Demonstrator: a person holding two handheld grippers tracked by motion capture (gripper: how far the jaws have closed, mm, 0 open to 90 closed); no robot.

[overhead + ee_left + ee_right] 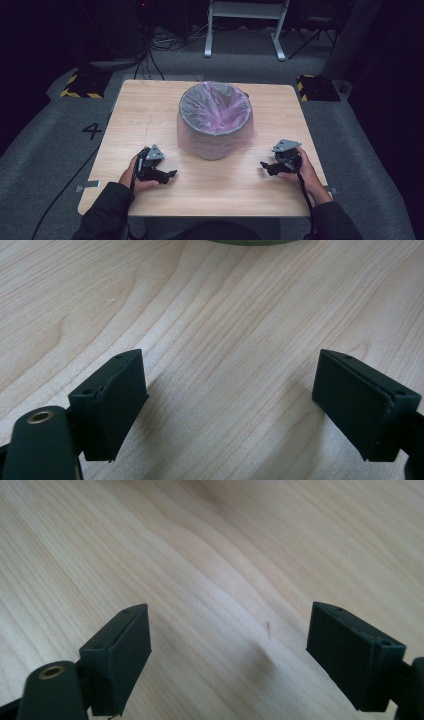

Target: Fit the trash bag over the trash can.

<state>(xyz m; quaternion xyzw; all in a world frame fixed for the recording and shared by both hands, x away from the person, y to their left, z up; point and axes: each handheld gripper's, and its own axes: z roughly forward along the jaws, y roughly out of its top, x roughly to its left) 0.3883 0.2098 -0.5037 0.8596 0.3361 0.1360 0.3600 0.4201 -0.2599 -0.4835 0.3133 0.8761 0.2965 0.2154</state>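
the left tongs (pixel 172 174) lie low on the tabletop (pixel 150 107), held in the person's left hand (pixel 131 176), with their tips aimed toward the middle of the near edge. in the left gripper view the two black jaws stand well apart with nothing between them, only bare wood grain under the left tongs (pixel 230 400). the right tongs (pixel 264 166) sit in the person's right hand (pixel 306 172), tips turned inward toward the left tongs. in the right gripper view their jaws are likewise spread wide and empty over the right tongs (pixel 229 642), with pale wood beneath.

the bin (pixel 215 121) stands upright on the tabletop, between the two tongs and farther from the person than both. it is a round, grey-sided bin lined with a thin clear plastic bag (pixel 212 102) that shows a pink-purple tint inside; the bag's edge is folded over the rim and hangs down the outside wall. the left tongs are near the bin's lower left side, apart from it; the right tongs are near its lower right side, also apart. neither touches the bin or the bag. in the left gripper view a sliver of the bin's base (pixel 250 242) shows at the top edge, ahead of the jaws.

beyond the bin, past the far edge of the tabletop, lies grey carpet floor (pixel 45 145) with a white frame leg (pixel 209 30) and dark cables (pixel 165 42).
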